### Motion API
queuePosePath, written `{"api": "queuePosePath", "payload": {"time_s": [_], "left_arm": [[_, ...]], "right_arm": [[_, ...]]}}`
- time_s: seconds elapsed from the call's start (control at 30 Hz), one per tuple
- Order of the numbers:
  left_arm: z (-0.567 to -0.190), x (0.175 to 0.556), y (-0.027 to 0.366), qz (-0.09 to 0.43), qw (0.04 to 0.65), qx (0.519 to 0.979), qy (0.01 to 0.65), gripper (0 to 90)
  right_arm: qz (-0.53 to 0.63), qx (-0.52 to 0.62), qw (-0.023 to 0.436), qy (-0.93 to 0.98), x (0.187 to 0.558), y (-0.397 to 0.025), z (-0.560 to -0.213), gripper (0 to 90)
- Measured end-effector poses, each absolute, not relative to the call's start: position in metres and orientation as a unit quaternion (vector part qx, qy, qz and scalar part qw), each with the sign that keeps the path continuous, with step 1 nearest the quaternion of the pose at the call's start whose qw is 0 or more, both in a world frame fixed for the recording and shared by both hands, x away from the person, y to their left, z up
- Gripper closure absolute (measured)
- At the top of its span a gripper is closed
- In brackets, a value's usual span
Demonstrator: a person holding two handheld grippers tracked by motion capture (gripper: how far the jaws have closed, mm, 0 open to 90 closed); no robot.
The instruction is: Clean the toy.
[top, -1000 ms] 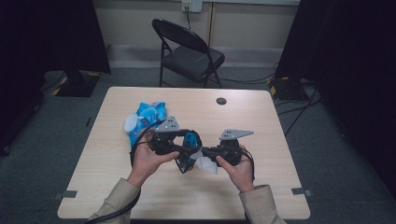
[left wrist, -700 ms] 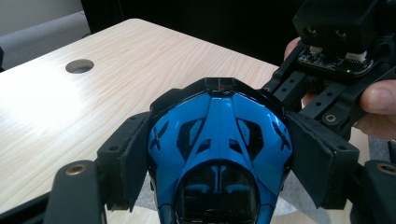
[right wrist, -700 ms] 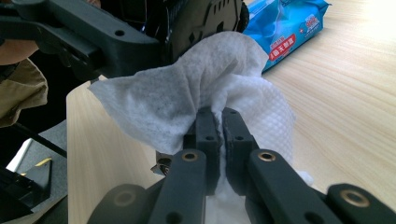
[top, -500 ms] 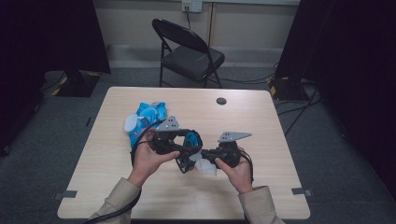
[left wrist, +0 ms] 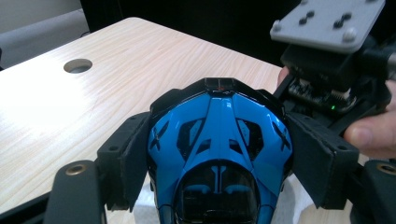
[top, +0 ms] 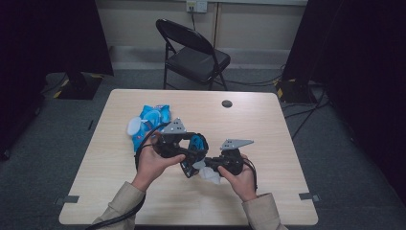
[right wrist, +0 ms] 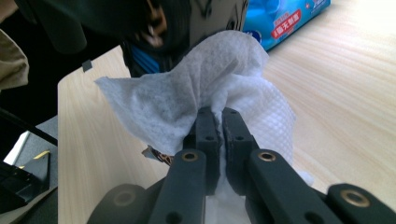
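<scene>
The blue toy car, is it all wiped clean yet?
Not yet, it seems. Done: a white wipe is out of the blue pack. In hand: the left gripper clamps the blue toy car, and the right gripper presses the wipe against it. Left: finishing the wiping and setting both down.

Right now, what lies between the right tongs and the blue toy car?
A white wipe, pinched in the right tongs, sits before the blue toy car, by the right gripper view.
</scene>
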State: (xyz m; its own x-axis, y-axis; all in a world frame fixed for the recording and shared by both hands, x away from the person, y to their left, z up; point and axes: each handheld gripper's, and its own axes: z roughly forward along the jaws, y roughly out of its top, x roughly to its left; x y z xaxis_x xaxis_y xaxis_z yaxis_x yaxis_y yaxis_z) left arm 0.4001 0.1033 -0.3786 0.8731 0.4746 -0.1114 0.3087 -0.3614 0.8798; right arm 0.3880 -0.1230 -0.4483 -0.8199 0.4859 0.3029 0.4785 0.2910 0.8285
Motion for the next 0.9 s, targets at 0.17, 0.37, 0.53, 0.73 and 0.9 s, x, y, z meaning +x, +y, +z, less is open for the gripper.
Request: {"api": "queuePosePath", "payload": {"time_s": [0.17, 0.37, 0.53, 0.73, 0.9], "left_arm": [[-0.378, 0.400, 0.103, 0.081, 0.509, 0.823, 0.238, 26.2], [-0.381, 0.400, 0.105, 0.079, 0.509, 0.822, 0.243, 26.3], [-0.382, 0.400, 0.108, 0.080, 0.512, 0.819, 0.246, 26.2], [-0.379, 0.399, 0.110, 0.081, 0.517, 0.816, 0.245, 26.2], [-0.381, 0.399, 0.112, 0.080, 0.518, 0.815, 0.248, 26.2]], "right_arm": [[0.512, 0.300, 0.000, 0.805, 0.387, -0.120, -0.454, 87.6], [0.510, 0.302, 0.000, 0.805, 0.386, -0.118, -0.456, 87.6], [0.498, 0.299, 0.000, 0.814, 0.386, -0.114, -0.461, 87.6], [0.488, 0.297, -0.007, 0.821, 0.385, -0.108, -0.469, 87.6], [0.486, 0.298, -0.011, 0.822, 0.385, -0.106, -0.473, 87.6]]}}
